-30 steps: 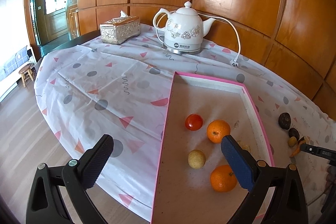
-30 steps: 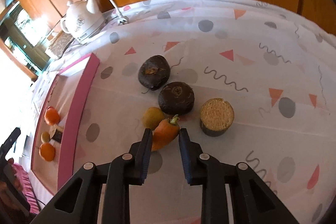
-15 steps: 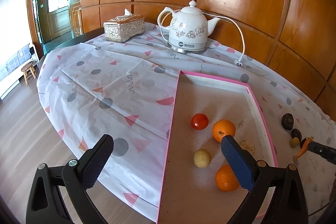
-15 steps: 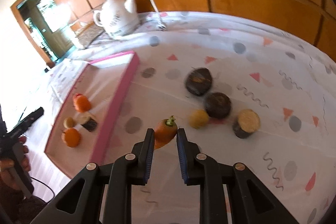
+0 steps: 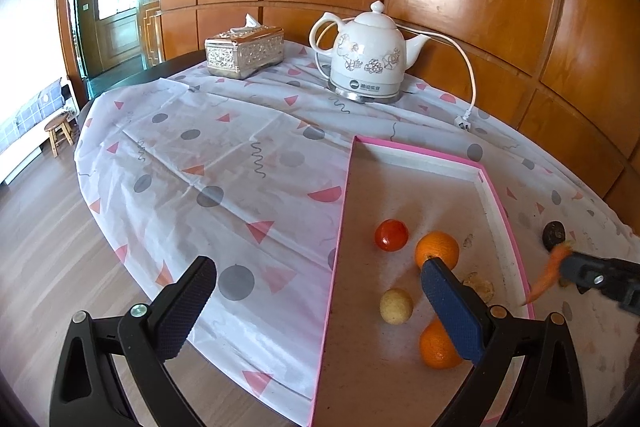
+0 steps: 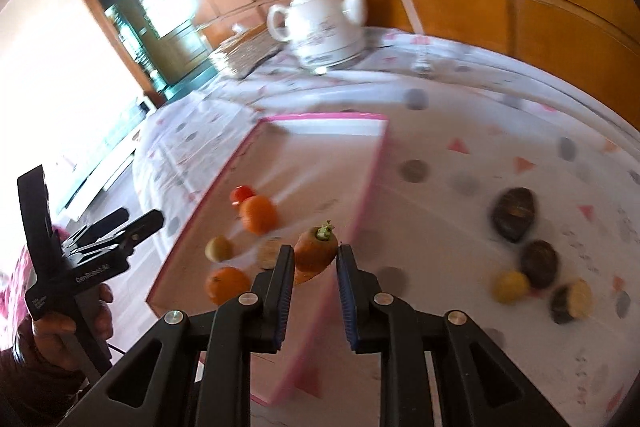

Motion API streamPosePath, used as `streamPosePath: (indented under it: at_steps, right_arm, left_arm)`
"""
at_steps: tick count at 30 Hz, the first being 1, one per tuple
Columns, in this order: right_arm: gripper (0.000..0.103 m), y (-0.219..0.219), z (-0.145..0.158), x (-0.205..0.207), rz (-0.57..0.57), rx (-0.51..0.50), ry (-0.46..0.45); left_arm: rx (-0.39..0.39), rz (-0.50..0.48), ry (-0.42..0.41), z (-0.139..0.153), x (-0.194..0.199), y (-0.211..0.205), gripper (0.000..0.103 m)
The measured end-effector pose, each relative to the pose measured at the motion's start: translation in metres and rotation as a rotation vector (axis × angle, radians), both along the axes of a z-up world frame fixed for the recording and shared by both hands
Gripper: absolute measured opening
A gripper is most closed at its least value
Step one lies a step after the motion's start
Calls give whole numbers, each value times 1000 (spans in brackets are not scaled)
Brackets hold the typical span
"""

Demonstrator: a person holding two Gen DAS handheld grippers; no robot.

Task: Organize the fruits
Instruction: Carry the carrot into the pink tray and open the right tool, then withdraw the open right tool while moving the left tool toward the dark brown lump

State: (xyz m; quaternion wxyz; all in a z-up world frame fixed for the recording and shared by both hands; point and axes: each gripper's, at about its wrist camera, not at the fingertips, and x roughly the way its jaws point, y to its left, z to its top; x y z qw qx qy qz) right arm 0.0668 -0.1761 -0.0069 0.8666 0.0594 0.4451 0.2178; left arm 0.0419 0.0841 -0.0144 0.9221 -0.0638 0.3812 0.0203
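Observation:
My right gripper (image 6: 314, 254) is shut on a small orange carrot (image 6: 316, 251) with a green stub, and holds it in the air over the right rim of the pink-edged tray (image 6: 370, 187). In the tray lie a red tomato (image 5: 391, 235), two oranges (image 5: 437, 249) (image 5: 438, 347), a pale yellow round fruit (image 5: 396, 305) and a brownish slice (image 5: 478, 285). My left gripper (image 5: 320, 307) stands wide open above the tray's near left edge with nothing between its fingers. In the left wrist view the carrot (image 5: 550, 273) comes in from the right, blurred.
On the cloth right of the tray lie two dark fruits (image 6: 514, 213) (image 6: 539, 263), a yellow one (image 6: 510, 287) and a cut piece (image 6: 572, 301). A white kettle (image 5: 370, 61) with its cord and a silver tissue box (image 5: 244, 53) stand at the back. A hand (image 6: 68, 323) holds the left gripper.
My right gripper has lifted the carrot away from the loose fruits and carried it left to the tray's right rim, rolling as it went. The left gripper has hardly moved.

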Motion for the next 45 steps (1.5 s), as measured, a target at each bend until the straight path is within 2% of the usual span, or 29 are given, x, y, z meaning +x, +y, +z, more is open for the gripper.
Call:
streamPosePath:
  at_steps: [8,15,27,45]
  right_arm:
    - [24,51,-19,15,94,-32,49]
    - [24,52,-15,1,104,-52,33]
    - [27,4,-15,-18,5,-145,14]
    - [29,-104,-11,-41,-232,-235,25]
  left_arm:
    - [-4,-4,-2,2,-1,0,103]
    - [-11,-9,6,2,-2,-3,103]
    - [-8,-33,2,4,-5,-11,103]
    - [18,-127,-13,7,-6,-37,103]
